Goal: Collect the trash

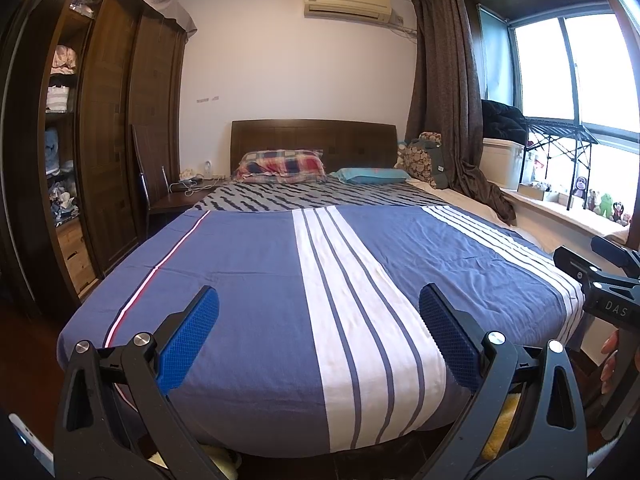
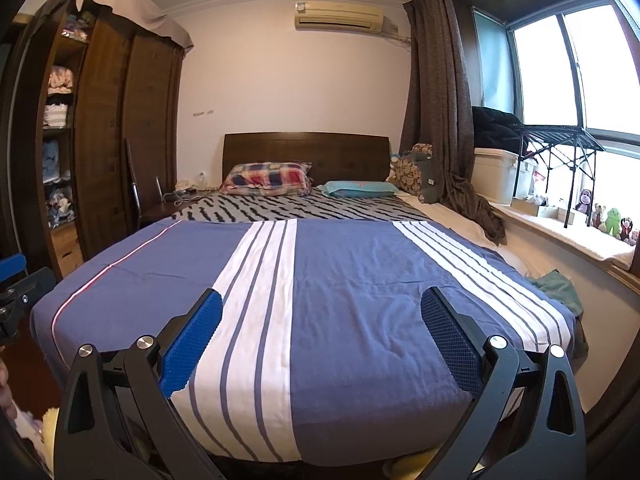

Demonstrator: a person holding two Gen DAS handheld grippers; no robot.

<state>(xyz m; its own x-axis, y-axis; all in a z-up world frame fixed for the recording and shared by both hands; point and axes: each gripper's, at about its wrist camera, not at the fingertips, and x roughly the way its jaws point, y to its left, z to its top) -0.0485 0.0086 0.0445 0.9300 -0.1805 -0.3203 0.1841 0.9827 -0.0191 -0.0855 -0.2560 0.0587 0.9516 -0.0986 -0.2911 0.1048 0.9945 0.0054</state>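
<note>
My left gripper (image 1: pixel 319 300) is open and empty, held above the foot of a bed with a blue quilt with white stripes (image 1: pixel 248 272). My right gripper (image 2: pixel 321 302) is open and empty too, over the same quilt (image 2: pixel 352 272). The right gripper's body shows at the right edge of the left wrist view (image 1: pixel 612 292); the left gripper's blue pad shows at the left edge of the right wrist view (image 2: pixel 14 266). I see no clear piece of trash on the bed. A crumpled green cloth (image 2: pixel 558 286) lies at the bed's right edge.
A plaid pillow (image 1: pixel 280 166) and a teal pillow (image 1: pixel 372 176) lie by the wooden headboard (image 1: pixel 316 136). A dark wardrobe (image 1: pixel 112 140) with open shelves stands left, a chair (image 1: pixel 148 184) beside it. Curtain (image 1: pixel 444 100), window sill with toys (image 1: pixel 604 204) and rack at right.
</note>
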